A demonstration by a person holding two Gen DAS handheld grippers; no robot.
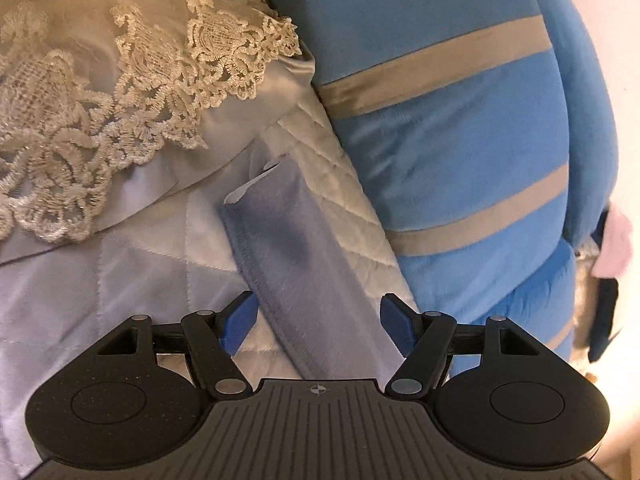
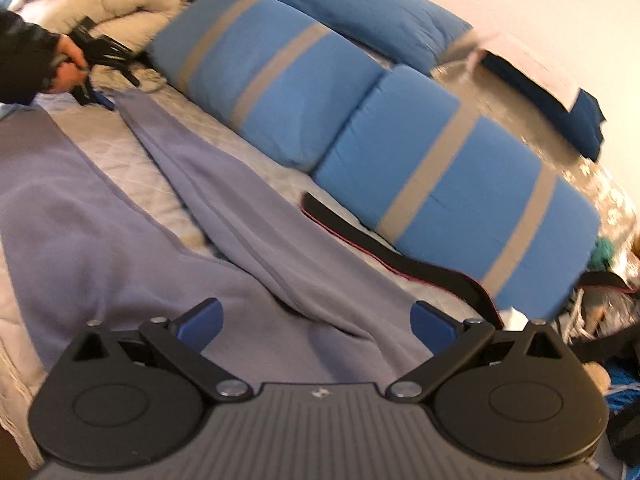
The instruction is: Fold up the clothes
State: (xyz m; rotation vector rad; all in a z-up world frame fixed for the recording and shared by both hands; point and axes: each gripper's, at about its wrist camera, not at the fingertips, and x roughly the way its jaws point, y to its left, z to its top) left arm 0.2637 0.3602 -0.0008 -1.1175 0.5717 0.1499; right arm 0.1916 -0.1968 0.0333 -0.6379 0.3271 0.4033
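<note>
From the left wrist, the left gripper (image 1: 318,322) stands spread wide, a lavender fleece trouser leg (image 1: 292,256) running ahead between its fingers. From the right wrist, the right gripper (image 2: 318,326) gapes over the rumpled lavender trousers (image 2: 240,232), spread flat ahead.

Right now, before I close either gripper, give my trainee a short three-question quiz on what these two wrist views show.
1. True or false: the left gripper has its jaws apart, with the sleeve end of the lavender garment running between them.
2. Multiple choice: what lies directly beside the garment on the quilted bedspread? A) a wooden chair B) blue pillows with grey stripes C) a laundry basket
3. Fill in: the right gripper is ____ above the garment's body.

Key: 1 true; 2 B; 3 open
</note>
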